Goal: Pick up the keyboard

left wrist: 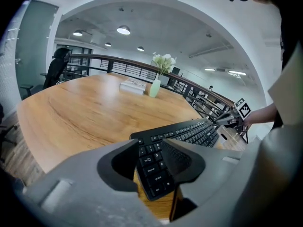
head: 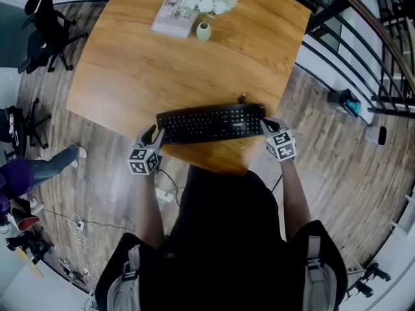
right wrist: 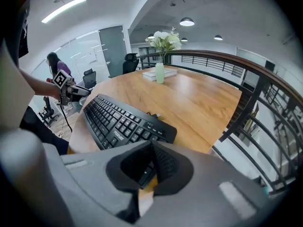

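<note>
A black keyboard (head: 211, 123) lies along the near edge of the wooden table (head: 130, 63). My left gripper (head: 155, 137) is at its left end with the jaws apart. In the left gripper view the keyboard (left wrist: 184, 134) shows through the gap of the left gripper (left wrist: 149, 148), and its corner keys lie just beyond the tips. My right gripper (head: 266, 125) is at the keyboard's right end. In the right gripper view the keyboard (right wrist: 118, 122) stretches away to the left, and the right gripper (right wrist: 151, 143) has its tips together above the near right corner, with nothing held.
A pale green vase of white flowers (head: 203, 31) and a book (head: 174, 11) stand at the table's far side. A dark railing (head: 363, 44) runs on the right. Office chairs (head: 48, 18) and a seated person (head: 26, 173) are on the left.
</note>
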`<state>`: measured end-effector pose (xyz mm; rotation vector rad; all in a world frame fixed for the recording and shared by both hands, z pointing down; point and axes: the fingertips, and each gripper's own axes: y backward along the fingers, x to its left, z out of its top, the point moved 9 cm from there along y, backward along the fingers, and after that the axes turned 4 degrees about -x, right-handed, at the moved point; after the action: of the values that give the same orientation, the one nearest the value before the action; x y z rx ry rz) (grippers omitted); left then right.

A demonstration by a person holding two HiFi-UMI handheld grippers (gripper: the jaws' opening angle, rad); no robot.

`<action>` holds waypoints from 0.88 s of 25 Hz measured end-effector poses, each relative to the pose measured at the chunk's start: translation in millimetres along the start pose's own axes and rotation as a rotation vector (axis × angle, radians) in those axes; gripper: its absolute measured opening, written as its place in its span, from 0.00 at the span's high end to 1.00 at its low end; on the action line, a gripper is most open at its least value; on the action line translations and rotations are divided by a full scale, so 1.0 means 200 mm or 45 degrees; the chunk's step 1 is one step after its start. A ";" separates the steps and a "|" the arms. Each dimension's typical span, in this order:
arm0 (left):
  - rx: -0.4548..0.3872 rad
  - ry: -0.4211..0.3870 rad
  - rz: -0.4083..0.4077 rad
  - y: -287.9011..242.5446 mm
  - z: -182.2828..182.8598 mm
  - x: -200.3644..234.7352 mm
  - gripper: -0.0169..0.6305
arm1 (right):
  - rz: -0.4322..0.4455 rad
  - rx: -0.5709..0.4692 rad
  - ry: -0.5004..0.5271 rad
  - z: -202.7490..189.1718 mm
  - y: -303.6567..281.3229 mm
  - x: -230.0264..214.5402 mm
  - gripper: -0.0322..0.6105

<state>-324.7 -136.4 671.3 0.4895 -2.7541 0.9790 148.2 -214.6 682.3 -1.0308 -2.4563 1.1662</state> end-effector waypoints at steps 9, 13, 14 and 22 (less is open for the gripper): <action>0.091 0.124 -0.015 -0.09 -0.10 0.07 0.63 | -0.011 0.065 -0.088 -0.07 -0.08 -0.06 0.69; 0.117 0.204 -0.022 -0.13 -0.15 0.08 0.58 | 0.010 0.085 -0.144 -0.10 -0.10 -0.08 0.64; 0.121 0.214 -0.026 -0.14 -0.16 0.08 0.57 | 0.016 0.081 -0.165 -0.10 -0.10 -0.09 0.64; 0.160 0.245 -0.108 -0.17 -0.19 0.08 0.55 | 0.131 0.033 -0.400 -0.14 -0.12 -0.09 0.61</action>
<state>-325.7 -141.0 724.4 0.4979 -2.4931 1.1200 162.9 -221.5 721.1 -1.0471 -2.6377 1.4904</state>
